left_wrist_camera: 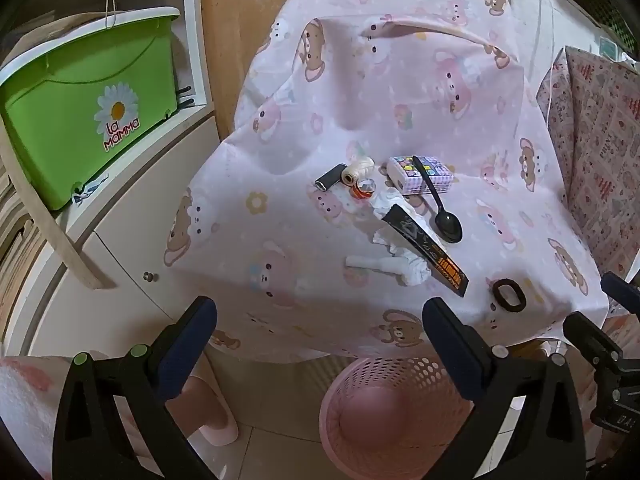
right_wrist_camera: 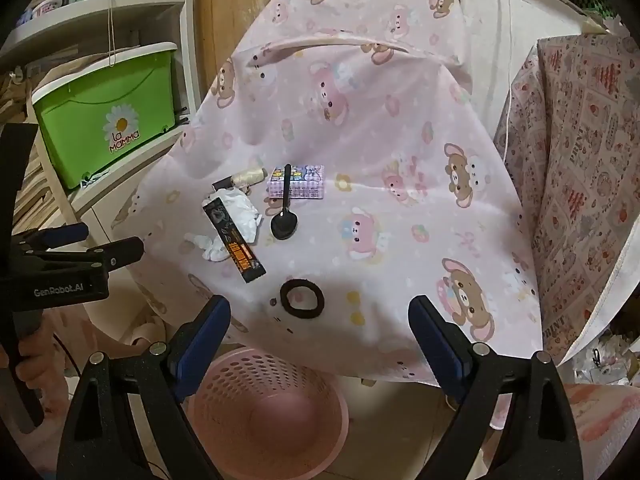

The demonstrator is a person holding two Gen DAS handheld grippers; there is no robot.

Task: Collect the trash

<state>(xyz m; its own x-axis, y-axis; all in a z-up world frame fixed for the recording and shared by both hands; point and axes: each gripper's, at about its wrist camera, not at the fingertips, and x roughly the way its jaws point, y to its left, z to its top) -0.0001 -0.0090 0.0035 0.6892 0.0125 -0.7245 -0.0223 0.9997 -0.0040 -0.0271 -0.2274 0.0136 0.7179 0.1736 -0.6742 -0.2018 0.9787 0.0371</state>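
Lying beyond both spread jaws, black wrapper (right_wrist_camera: 234,238), crumpled tissue (right_wrist_camera: 244,214)

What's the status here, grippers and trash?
Left gripper open, right gripper open, both empty. Crumpled tissues and black wrapper untouched on the table; pink basket below the edge. Nothing between fingers and trash.

Soft, even indoor light falls on my pink bear-print tablecloth (left_wrist_camera: 400,120), with a mild wash of brightness toward 12 o'clock. Shadows are faint: a soft grey patch sits under the black hair tie (right_wrist_camera: 302,298), and the black plastic spoon (left_wrist_camera: 440,208) casts almost none. Both fisheye views bow straight lines hard toward the rim, where black vignetting closes the corners. The pink perforated basket (right_wrist_camera: 272,412) at 6 o'clock looks slightly soft.
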